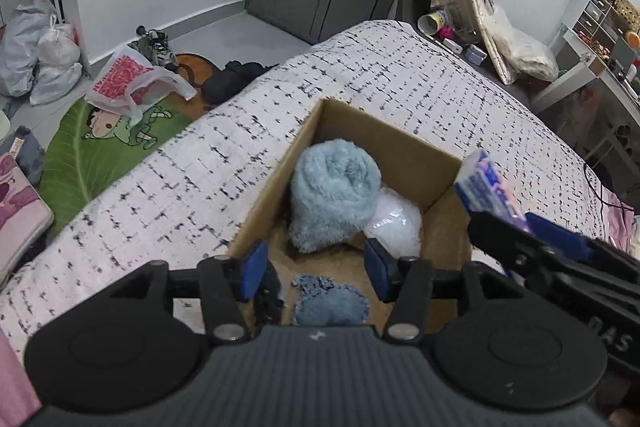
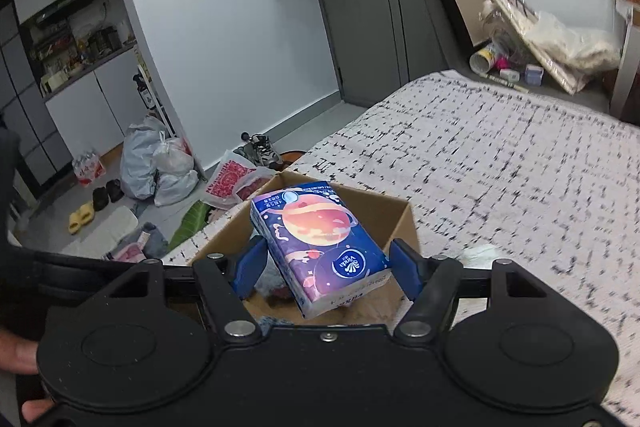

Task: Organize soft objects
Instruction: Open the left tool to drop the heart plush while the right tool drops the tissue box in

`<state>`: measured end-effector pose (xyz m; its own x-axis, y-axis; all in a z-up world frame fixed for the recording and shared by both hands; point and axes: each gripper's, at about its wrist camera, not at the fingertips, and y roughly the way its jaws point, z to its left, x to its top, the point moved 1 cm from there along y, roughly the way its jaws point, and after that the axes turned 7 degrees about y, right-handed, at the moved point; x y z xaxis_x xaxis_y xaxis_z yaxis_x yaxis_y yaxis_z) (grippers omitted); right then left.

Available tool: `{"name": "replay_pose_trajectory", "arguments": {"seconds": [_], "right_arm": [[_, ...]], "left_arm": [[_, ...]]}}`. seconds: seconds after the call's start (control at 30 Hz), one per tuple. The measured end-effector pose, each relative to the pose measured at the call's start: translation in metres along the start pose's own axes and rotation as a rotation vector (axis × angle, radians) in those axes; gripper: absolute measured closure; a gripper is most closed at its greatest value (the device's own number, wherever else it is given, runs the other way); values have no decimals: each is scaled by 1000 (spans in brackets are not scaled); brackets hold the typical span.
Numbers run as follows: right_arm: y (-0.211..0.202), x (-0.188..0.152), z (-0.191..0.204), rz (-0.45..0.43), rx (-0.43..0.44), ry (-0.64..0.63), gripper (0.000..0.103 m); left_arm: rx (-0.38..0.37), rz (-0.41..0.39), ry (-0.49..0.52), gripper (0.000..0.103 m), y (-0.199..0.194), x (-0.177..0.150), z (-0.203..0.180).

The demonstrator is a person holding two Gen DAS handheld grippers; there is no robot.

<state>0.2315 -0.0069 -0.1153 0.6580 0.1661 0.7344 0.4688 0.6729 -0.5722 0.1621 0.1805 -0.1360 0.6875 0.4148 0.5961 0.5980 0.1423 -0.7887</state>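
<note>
Fingers of the left gripper (image 1: 316,267) are seen spread and empty over the near end of the cardboard box (image 1: 404,147) on the bed (image 1: 400,67), where a rolled blue towel (image 1: 334,195), a clear plastic pack (image 1: 396,223) and a blue cloth (image 1: 330,301) already lie. From the right wrist view, the right gripper (image 2: 326,267) is seen pinching the tissue pack (image 2: 320,243) by its sides, tilted above the box; lowering into the free near space before release is judged best.
</note>
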Motion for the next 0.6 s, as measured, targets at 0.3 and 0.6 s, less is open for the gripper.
{"name": "replay_pose_trajectory", "arguments": {"seconds": [0.3, 0.6], "right_arm": [[9, -3, 5, 35, 61, 29, 18], [-19, 19, -11, 71, 11, 66, 15]], "left_arm": [[25, -8, -7, 51, -13, 3, 12], [64, -28, 12, 37, -34, 3, 3]]}}
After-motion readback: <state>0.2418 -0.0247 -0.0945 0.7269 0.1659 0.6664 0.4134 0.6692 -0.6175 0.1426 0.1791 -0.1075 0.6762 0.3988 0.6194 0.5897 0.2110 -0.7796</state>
